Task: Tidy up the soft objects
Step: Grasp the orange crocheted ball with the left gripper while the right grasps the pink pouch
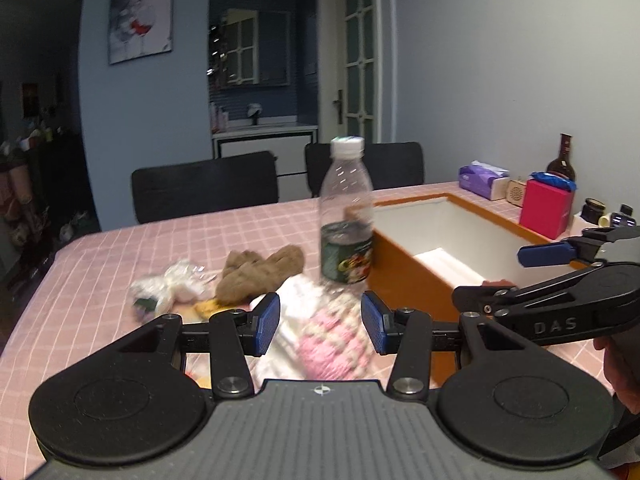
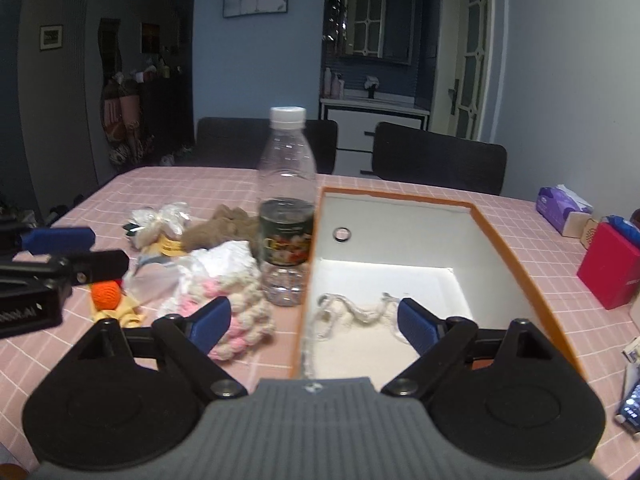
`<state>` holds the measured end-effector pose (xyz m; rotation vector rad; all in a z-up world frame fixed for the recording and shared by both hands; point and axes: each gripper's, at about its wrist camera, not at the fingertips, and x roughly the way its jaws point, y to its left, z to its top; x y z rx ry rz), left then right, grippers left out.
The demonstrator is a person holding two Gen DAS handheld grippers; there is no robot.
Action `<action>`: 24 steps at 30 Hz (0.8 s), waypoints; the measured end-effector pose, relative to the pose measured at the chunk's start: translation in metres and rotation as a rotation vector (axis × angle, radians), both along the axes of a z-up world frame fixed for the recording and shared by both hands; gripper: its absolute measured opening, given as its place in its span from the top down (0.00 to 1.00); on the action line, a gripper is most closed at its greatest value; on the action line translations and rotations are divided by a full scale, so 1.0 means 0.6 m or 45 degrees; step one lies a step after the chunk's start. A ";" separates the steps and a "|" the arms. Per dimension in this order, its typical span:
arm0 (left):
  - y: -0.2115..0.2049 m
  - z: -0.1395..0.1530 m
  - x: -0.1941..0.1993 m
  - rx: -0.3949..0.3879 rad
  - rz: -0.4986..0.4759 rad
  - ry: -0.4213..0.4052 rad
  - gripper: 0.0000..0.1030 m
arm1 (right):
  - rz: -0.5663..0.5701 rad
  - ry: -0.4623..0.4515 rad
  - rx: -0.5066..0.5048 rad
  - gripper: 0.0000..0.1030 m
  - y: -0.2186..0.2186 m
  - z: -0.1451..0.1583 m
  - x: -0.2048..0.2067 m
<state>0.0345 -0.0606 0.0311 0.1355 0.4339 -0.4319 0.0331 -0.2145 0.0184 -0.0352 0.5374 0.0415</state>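
Observation:
A pile of soft things lies on the pink checked table: a pink and cream knitted piece (image 1: 334, 340) (image 2: 236, 316), a brown cloth (image 1: 256, 272) (image 2: 224, 228), a white crumpled bag (image 1: 176, 284) (image 2: 160, 220) and an orange knitted ball (image 2: 106, 295). An orange box with a white inside (image 2: 500, 248) (image 1: 404, 280) holds a cream cloth (image 2: 360, 332). My left gripper (image 1: 320, 322) is open just above the knitted piece. My right gripper (image 2: 314, 322) is open and empty over the box's near edge.
A clear plastic bottle (image 1: 346, 216) (image 2: 286, 208) stands between the pile and the box. A purple tissue pack (image 1: 482, 180) (image 2: 562, 208), a red box (image 1: 546, 208) (image 2: 610, 268) and a dark bottle (image 1: 562, 160) stand to the right. Black chairs (image 2: 436, 162) stand behind the table.

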 end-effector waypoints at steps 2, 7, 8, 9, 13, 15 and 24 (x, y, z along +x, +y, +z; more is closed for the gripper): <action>0.018 -0.013 -0.001 -0.015 0.032 0.016 0.48 | 0.034 -0.016 0.014 0.13 0.020 -0.007 -0.003; 0.064 -0.048 -0.002 -0.068 0.147 0.057 0.48 | 0.089 -0.065 0.011 0.13 0.067 -0.030 -0.006; 0.074 -0.055 -0.002 -0.083 0.173 0.063 0.48 | 0.095 -0.069 0.014 0.13 0.074 -0.035 -0.004; 0.082 -0.061 -0.002 -0.096 0.197 0.066 0.48 | 0.102 -0.070 0.018 0.13 0.081 -0.041 -0.002; 0.116 -0.086 -0.004 -0.114 0.276 0.086 0.48 | 0.129 -0.042 0.039 0.13 0.103 -0.068 0.011; 0.131 -0.097 -0.002 -0.136 0.274 0.121 0.48 | 0.121 -0.026 0.043 0.13 0.111 -0.081 0.019; 0.165 -0.132 0.011 -0.134 0.303 0.211 0.48 | 0.171 -0.061 -0.099 0.19 0.156 -0.107 0.036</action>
